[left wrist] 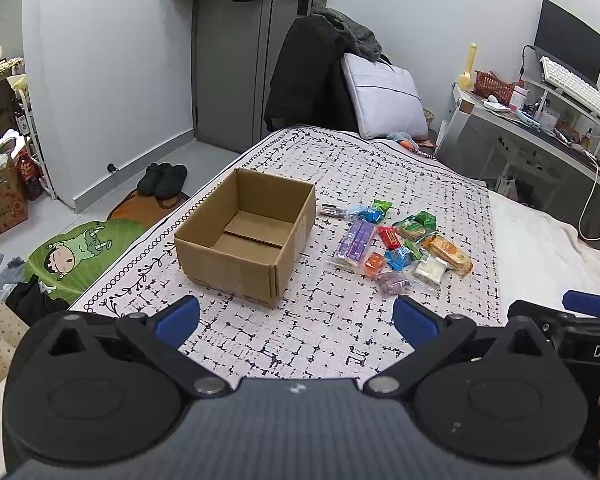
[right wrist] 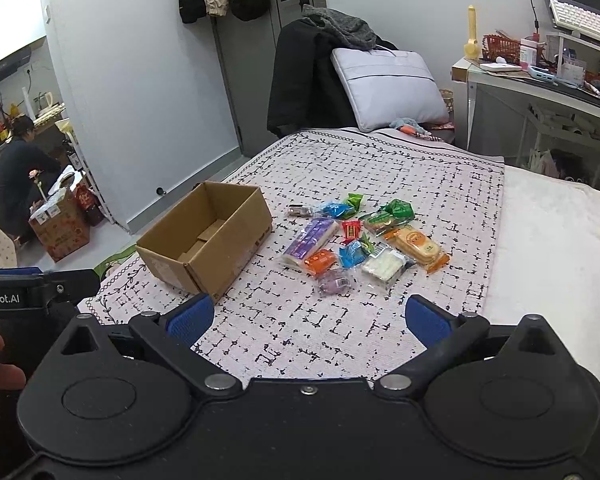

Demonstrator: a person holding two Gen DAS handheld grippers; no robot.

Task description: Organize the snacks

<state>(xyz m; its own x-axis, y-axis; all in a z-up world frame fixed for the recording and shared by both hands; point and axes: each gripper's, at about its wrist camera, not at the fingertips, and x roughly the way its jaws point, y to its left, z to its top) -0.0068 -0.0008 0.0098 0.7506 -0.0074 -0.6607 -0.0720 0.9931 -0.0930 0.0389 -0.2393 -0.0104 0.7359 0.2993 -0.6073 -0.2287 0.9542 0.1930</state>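
- The left gripper (left wrist: 296, 320) hangs over the near part of the patterned bedspread (left wrist: 340, 344), its blue fingers spread wide and holding nothing.
- The right gripper (right wrist: 310, 320) is just as wide apart and also holds nothing.
- An open cardboard box (left wrist: 246, 236) sits on the bedspread with nothing inside.
- The snacks (left wrist: 396, 244) lie in a loose pile just right of the box, none touching it.

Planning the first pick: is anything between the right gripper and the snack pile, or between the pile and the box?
Nothing visible. Bare patterned bedspread lies between the open right gripper and the snacks; the open-topped, empty cardboard box sits just left of them.
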